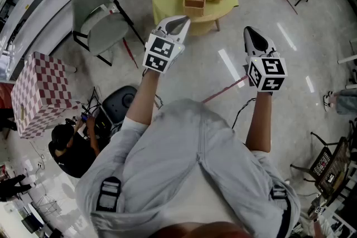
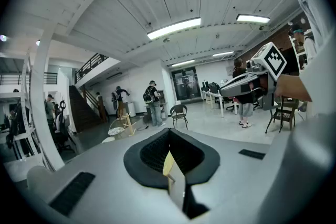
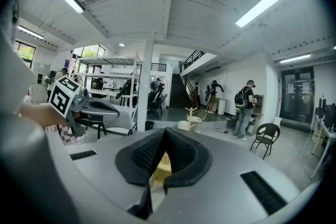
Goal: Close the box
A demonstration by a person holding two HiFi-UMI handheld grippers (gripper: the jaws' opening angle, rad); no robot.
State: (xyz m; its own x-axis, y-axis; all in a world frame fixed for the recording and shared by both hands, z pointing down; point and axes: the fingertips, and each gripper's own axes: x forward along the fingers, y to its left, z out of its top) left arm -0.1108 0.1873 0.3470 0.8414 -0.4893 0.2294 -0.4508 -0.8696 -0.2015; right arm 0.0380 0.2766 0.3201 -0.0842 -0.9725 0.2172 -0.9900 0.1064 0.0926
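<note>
We can read no word, number or brand in any of these views. The nearest things to signs are the black-and-white square patterns on the left marker cube (image 1: 158, 53) of the left gripper (image 1: 179, 22) and on the right marker cube (image 1: 266, 74) of the right gripper (image 1: 250, 32) (coded squares, not letters). Any print farther off in the hall is too small for us to read.

Bright ceiling strip lights (image 2: 174, 28) give even light; the fisheye views bend and darken at edges.
</note>
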